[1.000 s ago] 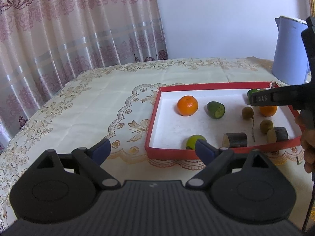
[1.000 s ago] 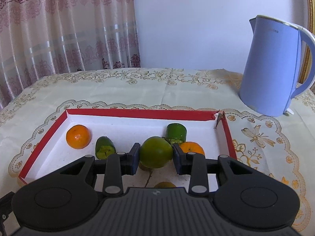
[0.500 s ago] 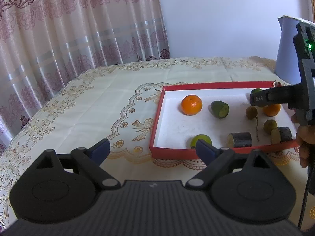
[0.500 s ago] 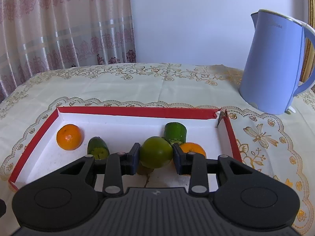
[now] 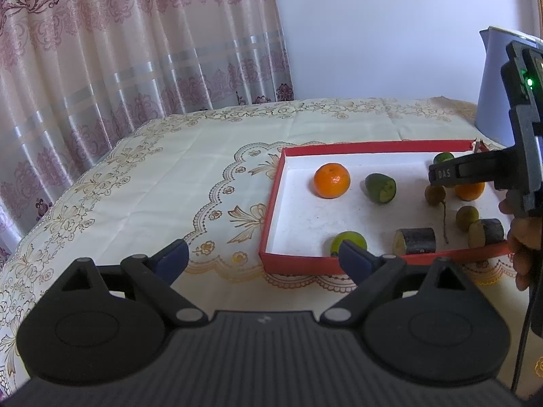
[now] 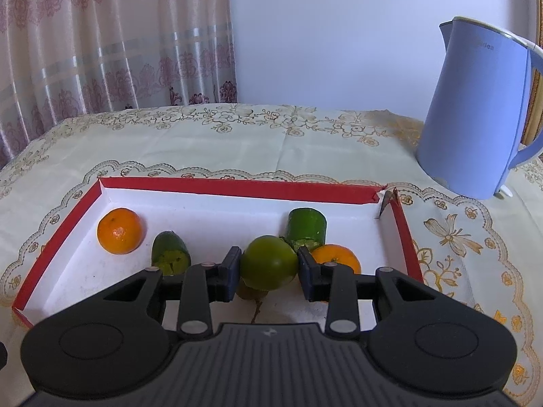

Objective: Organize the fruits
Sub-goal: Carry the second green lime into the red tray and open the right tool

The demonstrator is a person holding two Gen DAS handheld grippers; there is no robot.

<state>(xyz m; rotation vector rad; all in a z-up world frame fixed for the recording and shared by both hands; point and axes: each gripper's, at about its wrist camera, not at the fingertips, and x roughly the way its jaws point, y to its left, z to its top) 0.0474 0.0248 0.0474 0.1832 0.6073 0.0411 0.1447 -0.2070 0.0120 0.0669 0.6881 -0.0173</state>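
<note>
My right gripper (image 6: pixel 269 268) is shut on a round green fruit (image 6: pixel 269 262), holding it over the right half of the red tray (image 6: pixel 237 186), just above a small brown fruit (image 6: pixel 251 293). Around it lie an orange (image 6: pixel 336 257), a green cut cylinder (image 6: pixel 306 229), a cut green piece (image 6: pixel 170 256) and a second orange (image 6: pixel 119 230). My left gripper (image 5: pixel 263 259) stands wide open and empty in front of the tray's (image 5: pixel 271 203) near-left corner. A green fruit (image 5: pixel 348 242) sits just behind its right fingertip (image 5: pixel 353 257). The right gripper's finger (image 5: pixel 458 171) reaches in from the right.
Two dark cut cane pieces (image 5: pixel 414 240) (image 5: pixel 486 233) and small brown fruits (image 5: pixel 467 217) lie near the tray's front edge. A blue kettle (image 6: pixel 475 115) stands behind the tray's right corner. A curtain hangs beyond the table's left side. A hand (image 5: pixel 524 247) holds the right gripper.
The right gripper has drifted only slightly, the green fruit still between its pads. The left gripper stays put, wide open.
</note>
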